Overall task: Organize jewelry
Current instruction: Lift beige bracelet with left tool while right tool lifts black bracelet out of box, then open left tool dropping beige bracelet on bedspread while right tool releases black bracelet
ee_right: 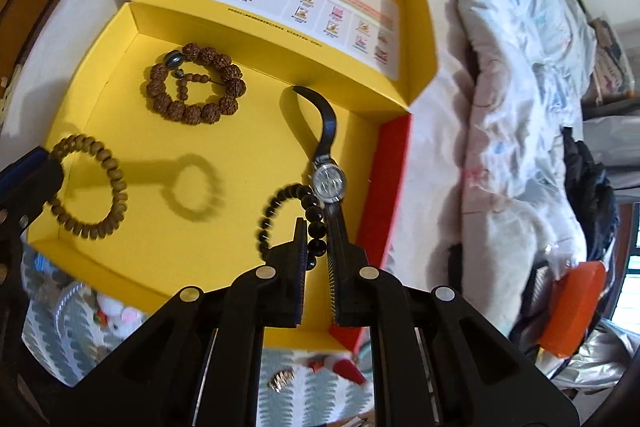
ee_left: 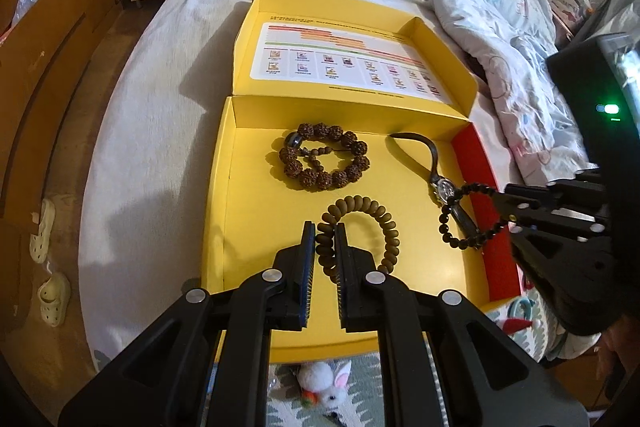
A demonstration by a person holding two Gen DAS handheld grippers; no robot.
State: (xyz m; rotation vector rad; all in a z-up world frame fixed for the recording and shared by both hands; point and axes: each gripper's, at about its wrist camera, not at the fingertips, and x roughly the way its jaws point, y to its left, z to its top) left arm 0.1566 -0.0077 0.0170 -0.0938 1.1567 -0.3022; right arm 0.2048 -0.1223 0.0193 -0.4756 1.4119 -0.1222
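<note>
An open yellow box (ee_left: 256, 211) lies on the bed; it also shows in the right wrist view (ee_right: 224, 235). In it lie a knobbly brown bead bracelet (ee_left: 325, 157) (ee_right: 196, 89) and a wristwatch (ee_left: 444, 187) (ee_right: 329, 179) with a black strap. My left gripper (ee_left: 323, 229) is shut on an olive disc-bead bracelet (ee_left: 384, 223) (ee_right: 100, 183) just above the box floor. My right gripper (ee_right: 318, 227) (ee_left: 502, 205) is shut on a black bead bracelet (ee_right: 276, 211) (ee_left: 452, 223), held over the watch near the box's red right wall.
The box lid (ee_left: 340, 55) lies open behind, printed with a chart. A crumpled quilt (ee_left: 500, 27) is to the right. A plush rabbit (ee_left: 326, 383) lies in front of the box. Slippers (ee_left: 48, 267) are on the floor at the left.
</note>
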